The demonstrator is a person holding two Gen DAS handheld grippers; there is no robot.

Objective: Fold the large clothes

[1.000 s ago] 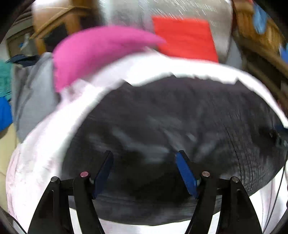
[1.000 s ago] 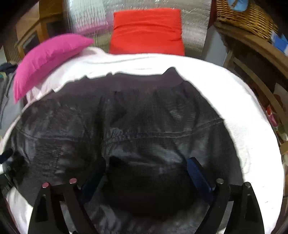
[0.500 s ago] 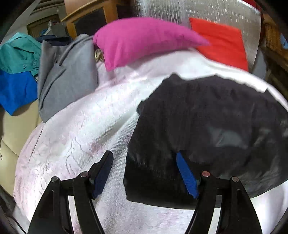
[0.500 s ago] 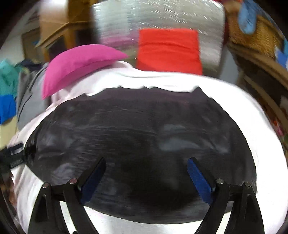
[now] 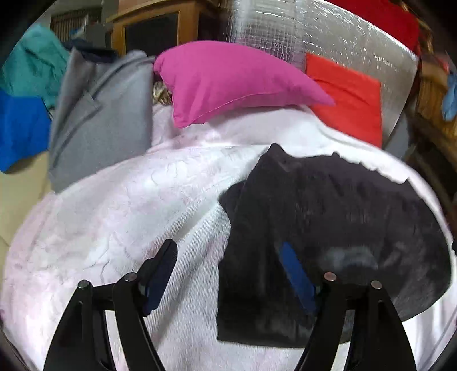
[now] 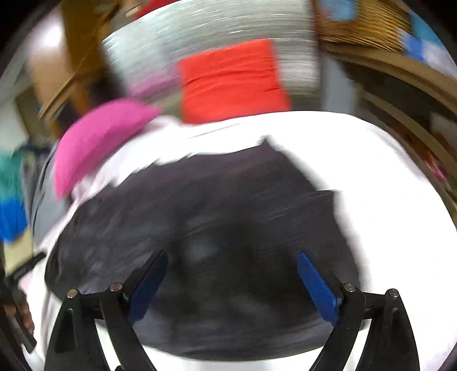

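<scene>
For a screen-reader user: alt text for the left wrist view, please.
An open left gripper hangs over the left edge of a folded black garment lying on a pale pink textured blanket. Behind lie a magenta pillow, a red cushion and a grey jacket.

Wooden cabinet (image 5: 148,25) behind; silver quilted panel (image 5: 328,37); wicker basket (image 6: 362,25) right.

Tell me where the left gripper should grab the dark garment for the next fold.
Probably the near left corner of the dark garment, approached from the left over the white blanket: that edge lies flat and exposed, just inside the open left gripper.
</scene>
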